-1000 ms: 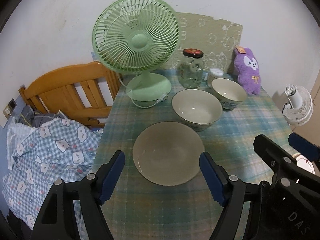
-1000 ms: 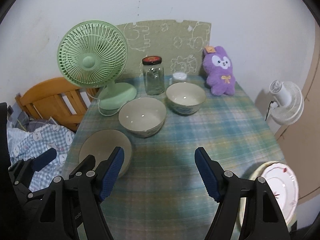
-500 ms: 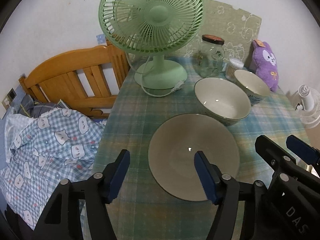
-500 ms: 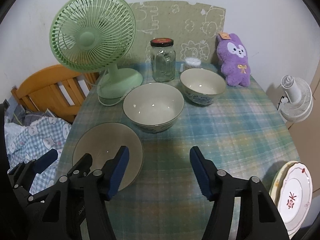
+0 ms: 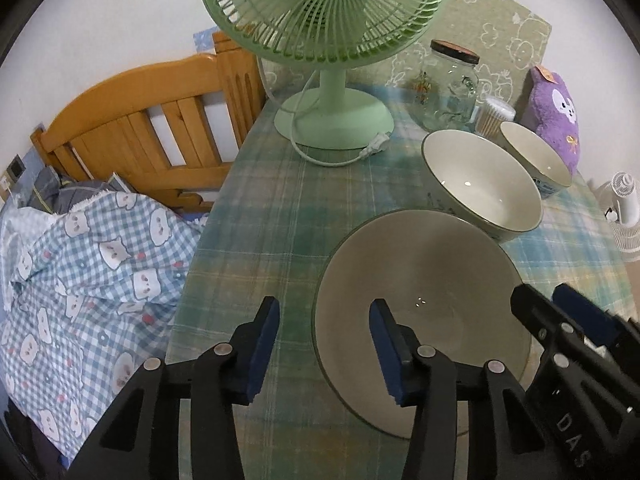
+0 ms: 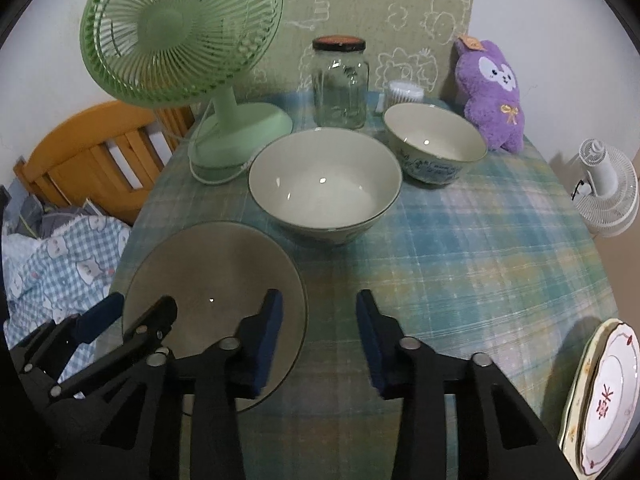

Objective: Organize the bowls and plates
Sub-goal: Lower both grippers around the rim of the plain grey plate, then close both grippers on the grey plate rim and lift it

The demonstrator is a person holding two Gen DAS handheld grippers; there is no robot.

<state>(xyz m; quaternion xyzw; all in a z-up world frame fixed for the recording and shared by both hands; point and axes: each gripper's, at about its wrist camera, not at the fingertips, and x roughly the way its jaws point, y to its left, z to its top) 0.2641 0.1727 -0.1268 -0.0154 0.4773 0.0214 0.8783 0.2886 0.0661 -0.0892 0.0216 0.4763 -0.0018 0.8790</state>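
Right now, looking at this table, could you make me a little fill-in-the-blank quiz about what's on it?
1. The desk fan is coloured ____.
2. The purple plush toy stands at the table's far ____ corner.
3. The left gripper has its jaws astride the near-left rim of the grey ____.
4. The number of deep bowls standing beyond the grey plate is ____.

Missing words: green; right; plate; two

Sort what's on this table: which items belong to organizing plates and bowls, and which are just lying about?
Belongs to the job: grey plate, large bowl, smaller blue-patterned bowl, stacked plates at the table's right edge.

Just lying about: green fan, glass jar, purple plush, cotton swab tub.
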